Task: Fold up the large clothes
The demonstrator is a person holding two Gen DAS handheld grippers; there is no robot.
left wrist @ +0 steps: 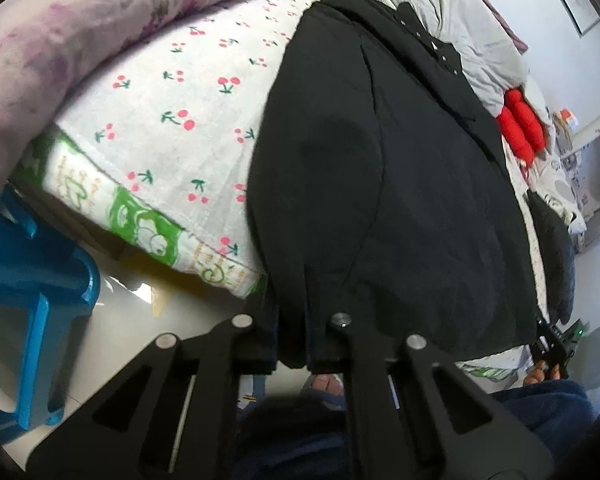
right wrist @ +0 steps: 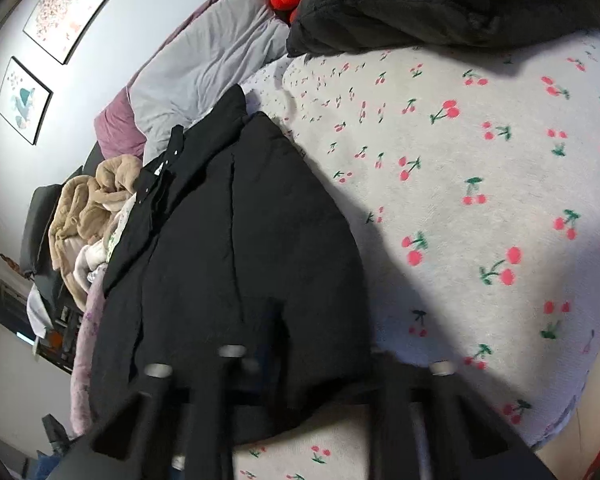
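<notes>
1. The black coat (left wrist: 380, 168) lies lengthwise on the bed, on the cherry-print sheet (left wrist: 180, 120), hem hanging off the near edge toward me.
2. My left tool (left wrist: 292, 344) has hem fabric between its fingers, so I'd call it clamped on the coat. My right tool (right wrist: 332, 364) sits at the hem too, but it's blurry and I can't tell if it's pinching anything.
3. Progress-wise: looks partly folded, one side maybe turned in. The bottom-up fold isn't done.
4. Around it: a gray duvet (right wrist: 204, 64), something red (left wrist: 520, 124), a blue stool (left wrist: 32, 256).
</notes>
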